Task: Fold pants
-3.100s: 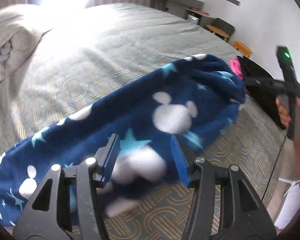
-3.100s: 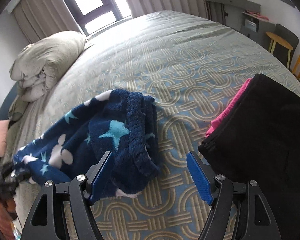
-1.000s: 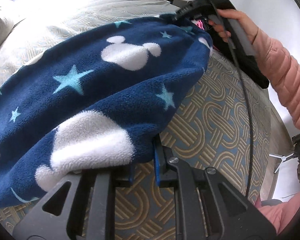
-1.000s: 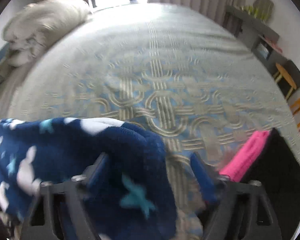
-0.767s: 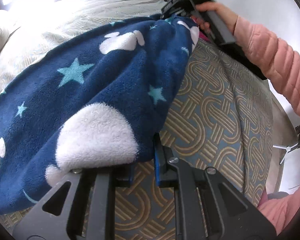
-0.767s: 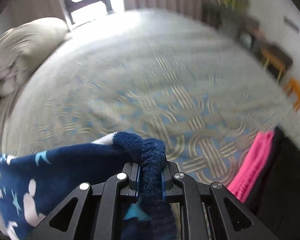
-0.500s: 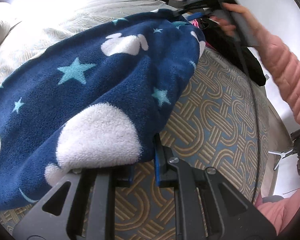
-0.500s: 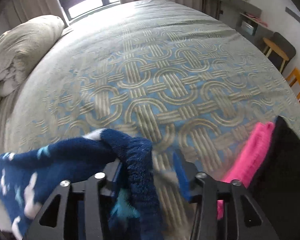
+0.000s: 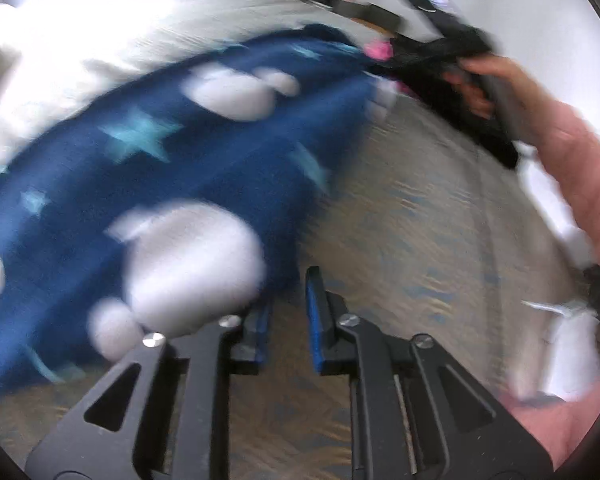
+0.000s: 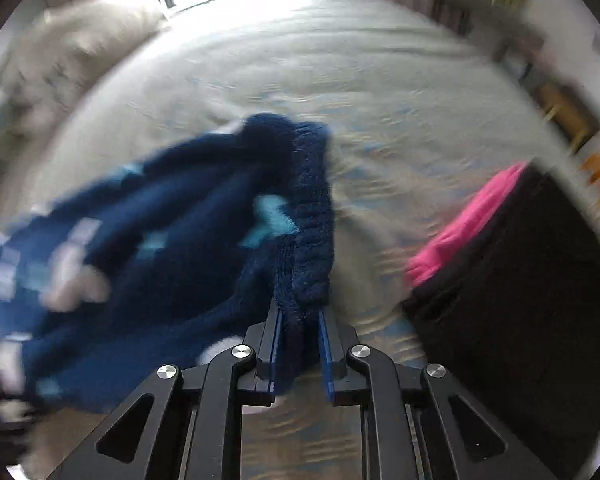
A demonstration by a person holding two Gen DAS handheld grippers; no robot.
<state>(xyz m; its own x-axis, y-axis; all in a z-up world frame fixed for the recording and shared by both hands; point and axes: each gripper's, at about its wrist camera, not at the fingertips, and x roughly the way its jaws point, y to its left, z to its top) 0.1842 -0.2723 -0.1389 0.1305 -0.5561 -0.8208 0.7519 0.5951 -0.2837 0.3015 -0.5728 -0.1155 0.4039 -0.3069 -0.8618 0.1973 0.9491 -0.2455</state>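
The navy fleece pants (image 9: pixel 180 160) with white mouse shapes and pale stars hang stretched between both grippers above the patterned bed cover (image 9: pixel 420 220). My left gripper (image 9: pixel 290 304) is shut on one end, and the cloth drapes over its left finger. In the right wrist view the ribbed waistband (image 10: pixel 312 220) runs down between the blue pads of my right gripper (image 10: pixel 300 336), whose jaws are closing and pinch it. The left wrist view shows that right gripper (image 9: pixel 432 52) at the top right, held by a hand in a pink sleeve (image 9: pixel 580 168). Both views are motion-blurred.
A black garment (image 10: pixel 520 280) with a pink one (image 10: pixel 468 220) at its edge lies on the bed to the right. A bundled grey duvet (image 10: pixel 72 40) sits at the far left. Orange chairs (image 10: pixel 596 176) and shelves stand beyond the bed's right edge.
Half a second ago the right jaws stood apart beside the waistband; now they pinch it again. The left grip is unchanged. Both views have blurred as the pants swing.
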